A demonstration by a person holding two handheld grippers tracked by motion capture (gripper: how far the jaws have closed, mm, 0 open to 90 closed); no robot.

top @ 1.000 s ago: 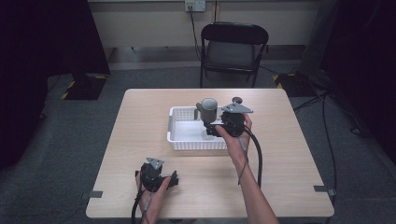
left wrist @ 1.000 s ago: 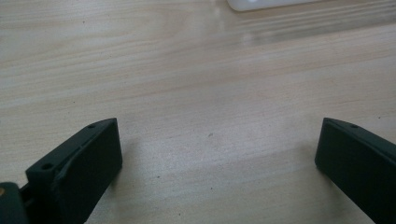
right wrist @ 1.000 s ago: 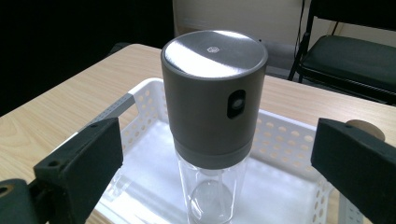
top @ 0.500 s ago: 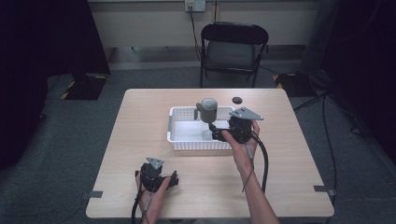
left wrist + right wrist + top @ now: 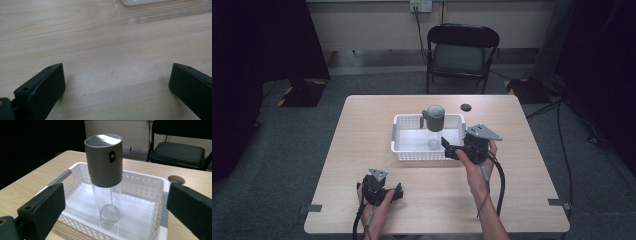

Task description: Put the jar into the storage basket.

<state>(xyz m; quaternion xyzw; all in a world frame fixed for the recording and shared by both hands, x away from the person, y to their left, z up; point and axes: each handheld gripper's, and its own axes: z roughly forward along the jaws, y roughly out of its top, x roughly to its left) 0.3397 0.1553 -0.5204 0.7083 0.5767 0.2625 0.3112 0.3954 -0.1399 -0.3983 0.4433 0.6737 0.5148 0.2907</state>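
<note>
Dark room, grey carpet, black folding chair [image 5: 462, 50] at top centre of the high view behind a light wooden table [image 5: 362, 140]. On that table, just right of frame centre, sits a white perforated basket [image 5: 404, 145], and standing upright inside it, toward its far right part, is the spray bottle [image 5: 434, 125] with a clear glass body and a grey cylindrical cap. A small dark round lid [image 5: 466, 106] lies on the table beyond the basket's right far corner, apart from it. Your right gripper [image 5: 451, 149] is at the basket's right end, near the rim, jaws pointing left toward the bottle; in the right gripper view its jaws stand wide apart at lower left and lower right with nothing between them, the bottle [image 5: 105, 175] centred ahead and not touched, the basket [image 5: 147, 182] around it, the round lid [image 5: 176, 179] at right middle and the chair [image 5: 180, 150] at upper right. Your left gripper [image 5: 394, 192] rests low on the table in the lower left-centre of the high view, well apart from the basket; in the left gripper view its jaws are also spread wide over bare wood [image 5: 107, 50], holding nothing, with a sliver of the basket's white edge [image 5: 142, 2] at the top of the frame.
</note>
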